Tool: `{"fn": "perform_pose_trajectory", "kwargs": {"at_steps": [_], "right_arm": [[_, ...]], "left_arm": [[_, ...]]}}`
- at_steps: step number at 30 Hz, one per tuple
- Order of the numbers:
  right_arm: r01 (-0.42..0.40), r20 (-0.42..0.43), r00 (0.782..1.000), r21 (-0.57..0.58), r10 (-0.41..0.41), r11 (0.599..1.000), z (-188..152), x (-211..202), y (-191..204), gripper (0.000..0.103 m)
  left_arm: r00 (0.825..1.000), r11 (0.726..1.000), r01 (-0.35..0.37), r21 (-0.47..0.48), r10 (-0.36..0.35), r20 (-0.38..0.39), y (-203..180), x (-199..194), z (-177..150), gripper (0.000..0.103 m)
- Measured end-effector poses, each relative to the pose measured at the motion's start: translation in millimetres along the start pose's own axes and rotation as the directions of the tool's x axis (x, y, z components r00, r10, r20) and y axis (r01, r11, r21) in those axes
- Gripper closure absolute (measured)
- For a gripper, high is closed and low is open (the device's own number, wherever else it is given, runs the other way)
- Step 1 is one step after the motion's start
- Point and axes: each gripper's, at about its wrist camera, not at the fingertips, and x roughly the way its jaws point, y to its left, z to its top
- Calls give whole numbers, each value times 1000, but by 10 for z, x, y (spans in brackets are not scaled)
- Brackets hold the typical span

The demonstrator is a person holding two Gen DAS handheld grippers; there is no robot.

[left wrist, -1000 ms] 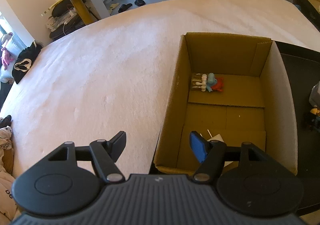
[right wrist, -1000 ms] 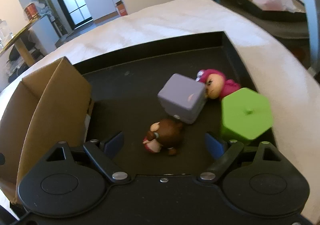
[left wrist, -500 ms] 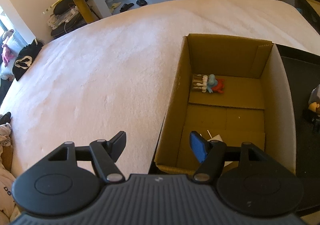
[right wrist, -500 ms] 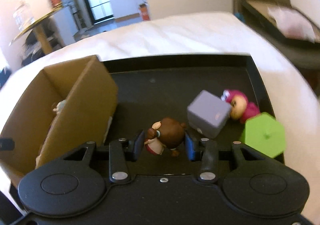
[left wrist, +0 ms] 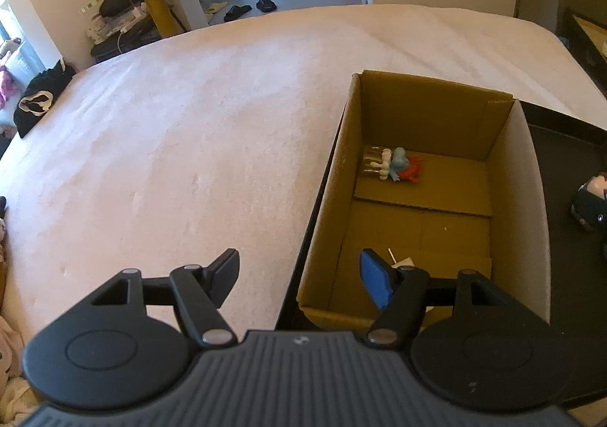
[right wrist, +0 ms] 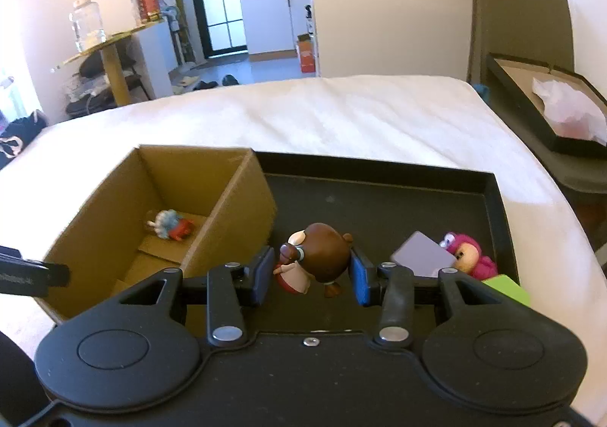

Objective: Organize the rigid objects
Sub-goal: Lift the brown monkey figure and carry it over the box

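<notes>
My left gripper (left wrist: 299, 271) is spread wide and empty, straddling the near left wall of the cardboard box (left wrist: 326, 199). A small blue-and-red figurine (left wrist: 402, 169) lies at the box's far end. My right gripper (right wrist: 312, 273) is clamped on the brown figurine (right wrist: 318, 256), over the black tray (right wrist: 379, 199). Lavender cube (right wrist: 421, 260), pink figurine (right wrist: 468, 256) and green block (right wrist: 508, 288) sit at the tray's right.

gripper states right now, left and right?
Left hand-held gripper: open, holding nothing, over the near edge of the cardboard box.
Right hand-held gripper: closed on the brown toy figure.
</notes>
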Motion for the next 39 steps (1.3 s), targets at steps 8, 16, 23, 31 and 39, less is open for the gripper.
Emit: {"fn": "perform_pose_trajectory", "kwargs": {"at_steps": [8,16,23,31,39], "right_arm": [[-4,29,1000,-20,4,1000,120,-47,152,61],[2,42,999,-39,0,999,155,-37,264,61],[-11,46,999,-83,15,996,171,-53,449,61],[-19,33,999,-144,24,989,170,-12,682,61],[-4,35,999,-165,10,986,146,1,784,60]], "left_arm": [[999,998,52,-20,-52,6,64,15,-12,35],[995,994,98,-37,-99,-7,108,81,-22,35],[988,988,150,-46,-151,-16,170,128,-43,38],[979,978,199,-63,-202,-39,221,228,-55,62],[968,967,239,-92,-245,-57,283,322,-75,87]]}}
